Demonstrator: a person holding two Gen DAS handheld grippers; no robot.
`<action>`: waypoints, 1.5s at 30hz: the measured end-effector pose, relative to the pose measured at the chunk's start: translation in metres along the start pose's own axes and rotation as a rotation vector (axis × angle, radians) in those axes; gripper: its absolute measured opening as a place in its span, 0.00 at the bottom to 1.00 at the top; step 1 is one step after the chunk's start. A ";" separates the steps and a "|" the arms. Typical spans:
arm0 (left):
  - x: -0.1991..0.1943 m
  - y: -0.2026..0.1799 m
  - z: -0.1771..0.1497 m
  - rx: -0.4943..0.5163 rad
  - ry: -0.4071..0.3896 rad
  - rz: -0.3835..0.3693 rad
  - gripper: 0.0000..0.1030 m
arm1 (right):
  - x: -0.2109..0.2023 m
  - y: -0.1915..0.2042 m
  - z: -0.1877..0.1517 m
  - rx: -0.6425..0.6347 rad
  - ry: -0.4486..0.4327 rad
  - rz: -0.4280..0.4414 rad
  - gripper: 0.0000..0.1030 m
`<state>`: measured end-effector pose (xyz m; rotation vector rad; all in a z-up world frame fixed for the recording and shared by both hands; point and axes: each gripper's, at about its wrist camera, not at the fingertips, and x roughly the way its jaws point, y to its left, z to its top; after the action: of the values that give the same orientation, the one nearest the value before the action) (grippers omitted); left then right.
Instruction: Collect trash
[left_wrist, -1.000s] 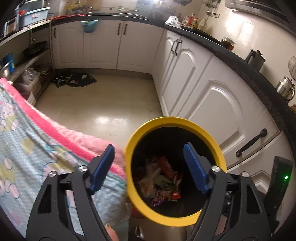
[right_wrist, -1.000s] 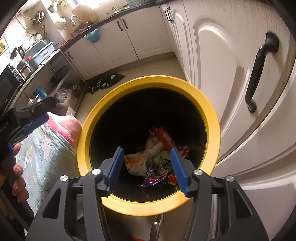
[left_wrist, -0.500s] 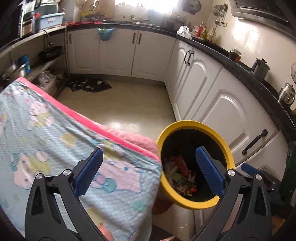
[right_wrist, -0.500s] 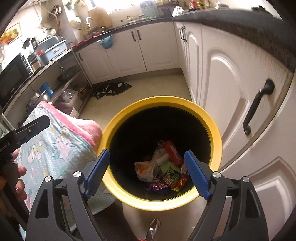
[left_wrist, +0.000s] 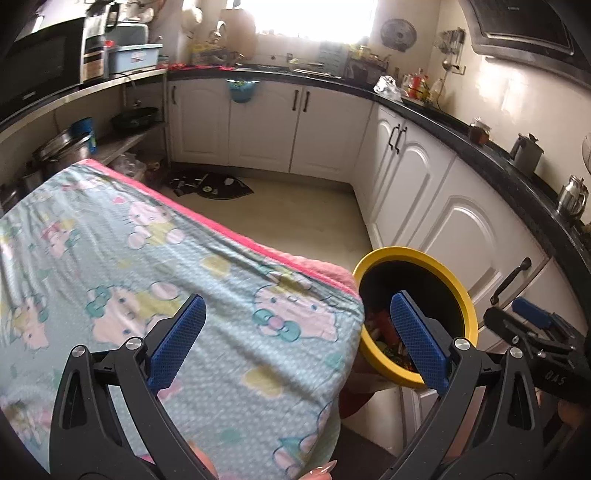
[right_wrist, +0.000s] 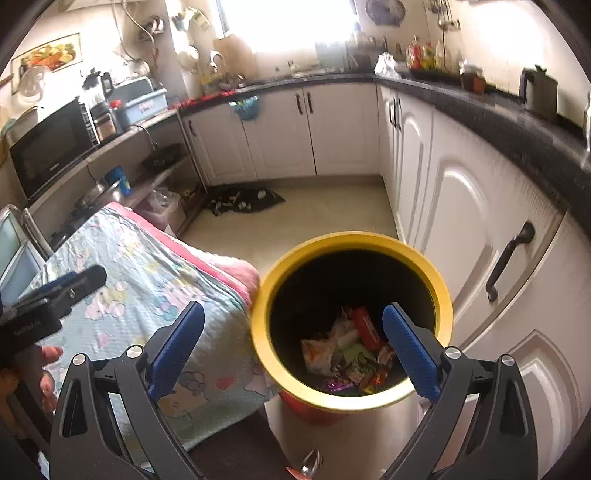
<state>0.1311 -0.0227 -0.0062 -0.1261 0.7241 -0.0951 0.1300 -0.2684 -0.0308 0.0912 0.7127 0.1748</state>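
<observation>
Two grippers over one small kitchen scene, so going big to small: the table cloth (left_wrist: 177, 280) with its cartoon print fills the near left, white cabinets (right_wrist: 461, 206) run down the right, and the yellow-rimmed bin (right_wrist: 441, 295) stands on the floor squeezed between them, touching or nearly touching the cloth's pink corner. Down in the bin sits the pile of wrappers (right_wrist: 351, 354), crumpled, with no real long axis to speak of.

Right gripper (right_wrist: 291, 354) hangs above the bin's left rim, and its jaws have just been opening, now spread wide with nothing between the pads; the trash lies below and slightly right of them, deep in the bin. Left gripper (left_wrist: 295, 339) is also wide open and empty, sitting over the cloth's near corner with the bin off to its right.

Looks like a drop is done. No loose trash shows on the cloth from here, so the left hand seems nearer wherever the next piece turns up
</observation>
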 end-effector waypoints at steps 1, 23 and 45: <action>-0.004 0.002 -0.003 -0.003 -0.006 0.008 0.90 | -0.005 0.005 -0.001 -0.011 -0.024 -0.004 0.93; -0.065 0.008 -0.056 0.046 -0.197 0.109 0.90 | -0.067 0.053 -0.062 -0.120 -0.383 -0.013 0.94; -0.083 0.011 -0.088 0.043 -0.293 0.072 0.90 | -0.085 0.040 -0.104 -0.066 -0.480 -0.086 0.94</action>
<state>0.0114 -0.0081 -0.0191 -0.0707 0.4331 -0.0223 -0.0068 -0.2428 -0.0487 0.0361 0.2312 0.0883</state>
